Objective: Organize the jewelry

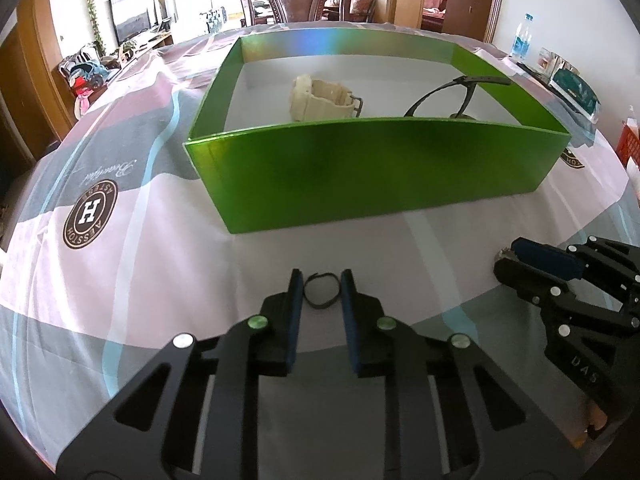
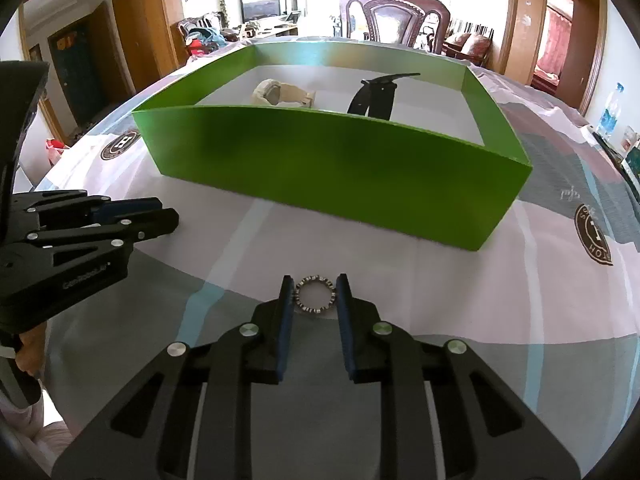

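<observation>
Left wrist: left gripper point(image 1: 321, 287) open round dark band point(image 1: 321, 289); right wrist: right gripper point(image 2: 314, 293) open round beaded ring point(image 2: 314, 294).

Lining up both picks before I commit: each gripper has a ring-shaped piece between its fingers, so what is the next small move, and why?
Probably close both grippers. The left gripper straddles the thin dark band on the tablecloth, the right gripper brackets the beaded bracelet, and both jaws stand open with small gaps. The green box ahead holds two watches already.

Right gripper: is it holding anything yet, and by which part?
The right gripper brackets the beaded ring across its outer rim, on the tablecloth; whether the pads clamp it cannot be told.
</observation>
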`<state>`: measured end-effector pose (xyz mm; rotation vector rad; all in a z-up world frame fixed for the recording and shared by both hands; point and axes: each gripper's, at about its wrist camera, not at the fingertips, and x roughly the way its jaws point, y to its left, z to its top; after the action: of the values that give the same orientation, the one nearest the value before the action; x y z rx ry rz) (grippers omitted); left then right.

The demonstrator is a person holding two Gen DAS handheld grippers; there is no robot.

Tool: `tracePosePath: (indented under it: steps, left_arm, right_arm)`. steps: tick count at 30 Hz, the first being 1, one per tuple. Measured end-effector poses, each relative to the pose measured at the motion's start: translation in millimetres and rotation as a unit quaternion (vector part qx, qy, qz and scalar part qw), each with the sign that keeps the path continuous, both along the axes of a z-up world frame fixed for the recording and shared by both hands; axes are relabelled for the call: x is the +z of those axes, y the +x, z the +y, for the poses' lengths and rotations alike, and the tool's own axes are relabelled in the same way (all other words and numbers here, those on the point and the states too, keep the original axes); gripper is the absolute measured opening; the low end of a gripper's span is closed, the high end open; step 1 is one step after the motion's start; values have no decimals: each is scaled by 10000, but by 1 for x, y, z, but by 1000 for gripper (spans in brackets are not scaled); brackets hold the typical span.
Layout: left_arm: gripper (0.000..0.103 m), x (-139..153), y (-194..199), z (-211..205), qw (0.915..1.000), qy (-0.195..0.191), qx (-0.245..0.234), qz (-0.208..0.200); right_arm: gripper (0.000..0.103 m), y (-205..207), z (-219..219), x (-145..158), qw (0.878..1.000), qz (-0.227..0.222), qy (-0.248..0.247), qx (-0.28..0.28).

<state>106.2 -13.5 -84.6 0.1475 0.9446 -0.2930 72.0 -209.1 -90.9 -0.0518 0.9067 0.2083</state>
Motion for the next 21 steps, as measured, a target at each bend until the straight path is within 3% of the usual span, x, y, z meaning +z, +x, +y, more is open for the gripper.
tracePosePath:
  steps: [7,21]
  left_arm:
    - [19,25,-3,-1,9995,-10,-4,-312]
    - [19,99,18,-7,9934,-208,-22,-1130]
  right_arm:
    - [22,-5,-4,20,9996,-267,18,-71]
    - [22,21,-24,100,9908,-1294,81,-381]
